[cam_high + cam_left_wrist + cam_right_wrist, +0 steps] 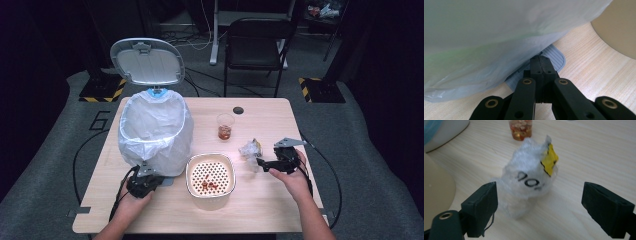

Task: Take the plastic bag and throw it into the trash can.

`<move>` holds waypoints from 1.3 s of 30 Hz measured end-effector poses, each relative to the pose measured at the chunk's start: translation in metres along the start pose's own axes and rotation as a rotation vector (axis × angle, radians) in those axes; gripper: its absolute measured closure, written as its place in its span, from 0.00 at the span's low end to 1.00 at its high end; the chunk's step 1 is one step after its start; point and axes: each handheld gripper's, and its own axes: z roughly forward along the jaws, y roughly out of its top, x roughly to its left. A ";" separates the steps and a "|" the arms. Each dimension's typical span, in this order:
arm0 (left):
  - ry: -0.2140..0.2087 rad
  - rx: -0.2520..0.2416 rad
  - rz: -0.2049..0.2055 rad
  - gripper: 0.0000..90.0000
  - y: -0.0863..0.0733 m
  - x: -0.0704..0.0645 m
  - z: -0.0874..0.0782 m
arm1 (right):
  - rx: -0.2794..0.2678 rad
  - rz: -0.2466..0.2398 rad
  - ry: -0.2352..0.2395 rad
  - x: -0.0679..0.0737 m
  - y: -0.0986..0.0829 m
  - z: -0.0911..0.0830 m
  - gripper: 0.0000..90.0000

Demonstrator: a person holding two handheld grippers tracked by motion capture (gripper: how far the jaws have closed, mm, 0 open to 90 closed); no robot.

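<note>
1. Two black two-jaw tongs are in play: the right tongs (539,202) stand wide, with the jaws at the lower left and lower right of the right gripper view and the crumpled white plastic wrapper with a yellow scrap and black print (529,180) between them, untouched by either jaw.
2. In the high view, the right tongs (264,162) sit right of centre, pointing left at the wrapper (250,148), which lies on the table just beside their tips.
3. The left tongs (541,62) are closed with nothing between the jaws; their tips rest on the ribbed grey pedal (555,56) under the bin's white bag (486,37).
4. In the high view, the left tongs (159,179) sit at the lower left, at the foot of the white pedal bin lined with a translucent bag (155,132), whose grey lid (147,61) stands open.
5. A cream round bowl with a perforated insert and reddish scraps (210,175) stands at lower centre, between the two hands.
6. A small clear plastic cup with reddish contents (225,126) stands above the bowl on the light wooden table (280,200).
</note>
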 end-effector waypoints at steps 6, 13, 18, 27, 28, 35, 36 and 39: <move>0.000 -0.001 -0.004 1.00 0.000 0.000 0.000 | 0.006 -0.015 -0.001 0.003 0.017 0.012 0.15; 0.001 -0.001 -0.003 1.00 0.000 0.000 0.000 | 0.029 0.008 0.008 -0.001 0.023 0.037 0.23; -0.002 0.002 0.015 1.00 0.000 0.001 0.000 | 0.060 0.016 -0.029 -0.003 0.018 0.058 0.32; -0.003 -0.002 0.009 1.00 0.000 0.001 0.000 | 0.138 0.038 -0.046 -0.002 0.009 0.078 0.57; -0.002 0.002 0.015 1.00 0.000 0.001 0.000 | 0.138 0.037 -0.046 0.000 0.010 0.077 0.63; 0.002 0.005 0.016 1.00 0.001 0.001 0.000 | 0.104 0.023 -0.021 0.005 0.018 0.064 0.75; 0.003 0.006 0.017 1.00 0.001 0.001 0.000 | 0.095 0.025 -0.015 0.008 0.023 0.057 0.77; 0.002 0.001 0.016 1.00 0.001 0.000 0.000 | 0.084 0.012 -0.007 0.012 0.029 0.047 0.77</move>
